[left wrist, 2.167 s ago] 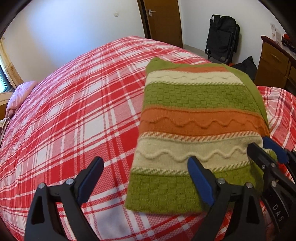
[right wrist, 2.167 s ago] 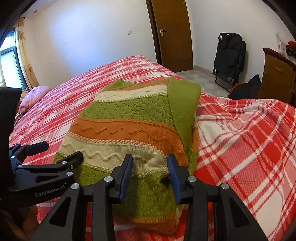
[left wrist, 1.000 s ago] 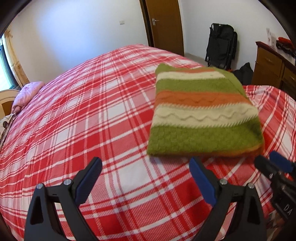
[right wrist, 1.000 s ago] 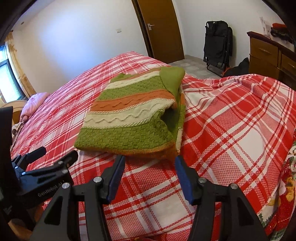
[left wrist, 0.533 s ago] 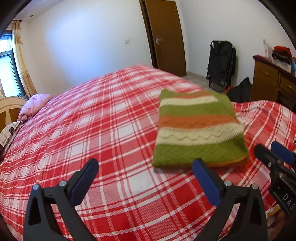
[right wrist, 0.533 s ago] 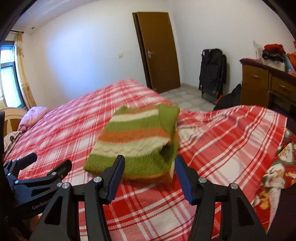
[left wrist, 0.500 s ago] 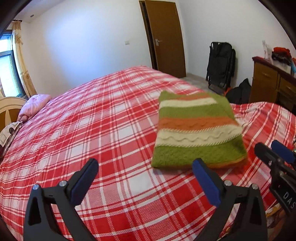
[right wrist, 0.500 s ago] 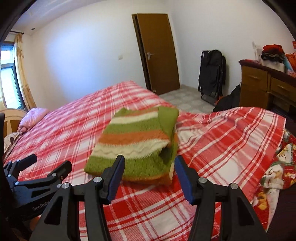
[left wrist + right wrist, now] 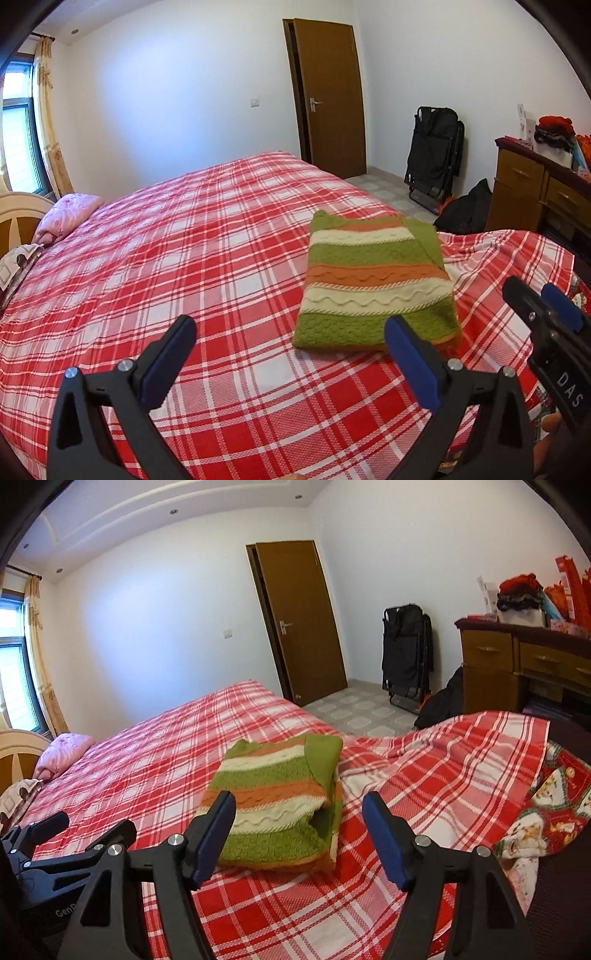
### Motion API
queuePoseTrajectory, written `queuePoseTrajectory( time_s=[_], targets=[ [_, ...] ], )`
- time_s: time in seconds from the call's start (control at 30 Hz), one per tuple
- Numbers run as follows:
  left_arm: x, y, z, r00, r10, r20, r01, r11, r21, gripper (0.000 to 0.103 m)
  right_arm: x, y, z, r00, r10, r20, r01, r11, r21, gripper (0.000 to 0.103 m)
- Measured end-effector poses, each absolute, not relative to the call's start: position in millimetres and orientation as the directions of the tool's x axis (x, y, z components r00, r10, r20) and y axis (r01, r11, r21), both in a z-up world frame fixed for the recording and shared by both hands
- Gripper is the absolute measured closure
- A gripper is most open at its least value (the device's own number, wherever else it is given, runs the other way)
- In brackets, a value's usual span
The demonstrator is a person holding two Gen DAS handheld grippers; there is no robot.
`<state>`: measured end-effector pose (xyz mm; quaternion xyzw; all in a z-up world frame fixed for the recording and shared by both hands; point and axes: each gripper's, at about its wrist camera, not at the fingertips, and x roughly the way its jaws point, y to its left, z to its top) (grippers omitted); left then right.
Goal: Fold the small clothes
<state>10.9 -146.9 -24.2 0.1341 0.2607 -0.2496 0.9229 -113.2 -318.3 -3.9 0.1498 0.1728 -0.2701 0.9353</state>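
A folded knit sweater [image 9: 373, 284] with green, orange and cream stripes lies flat on the red plaid bed [image 9: 192, 266]. It also shows in the right wrist view [image 9: 280, 801], a green sleeve folded along its right side. My left gripper [image 9: 288, 354] is open and empty, held above the bed, nearer than the sweater and to its left. My right gripper [image 9: 299, 830] is open and empty, pulled back from the sweater's near edge. The right gripper shows at the right edge of the left wrist view [image 9: 543, 310]; the left gripper shows at the lower left of the right wrist view [image 9: 55, 834].
A pink pillow [image 9: 66, 218] lies at the bed's far left. A brown door [image 9: 328, 96], a black folded chair [image 9: 436, 147], a black bag [image 9: 465, 206] and a wooden dresser [image 9: 539, 184] stand beyond the bed. A patterned cloth [image 9: 546, 819] lies at the bed's right edge.
Both grippers have let go of the sweater, opened wider and drawn back and up from it. The sweater stays folded on the bed.
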Motion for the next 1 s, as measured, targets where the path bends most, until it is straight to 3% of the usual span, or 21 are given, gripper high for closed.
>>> queuePoseTrajectory(
  time_s=[0.4,1.0],
  targets=[
    [-1.3,-144.1,-11.8,0.774,-0.415,-0.478,0.53,0.838,0.131,0.0,-120.6,-307.5,9.1,0.799,-0.488,-0.352,0.563,0.812,0.153,0.031],
    [-4.3,-147.0,-11.1,0.776,-0.414,-0.476,0.531,0.836,0.138,0.0,-122.3,-309.1,8.9,0.797,-0.489,-0.356,0.568,0.806,0.166,0.031]
  ],
)
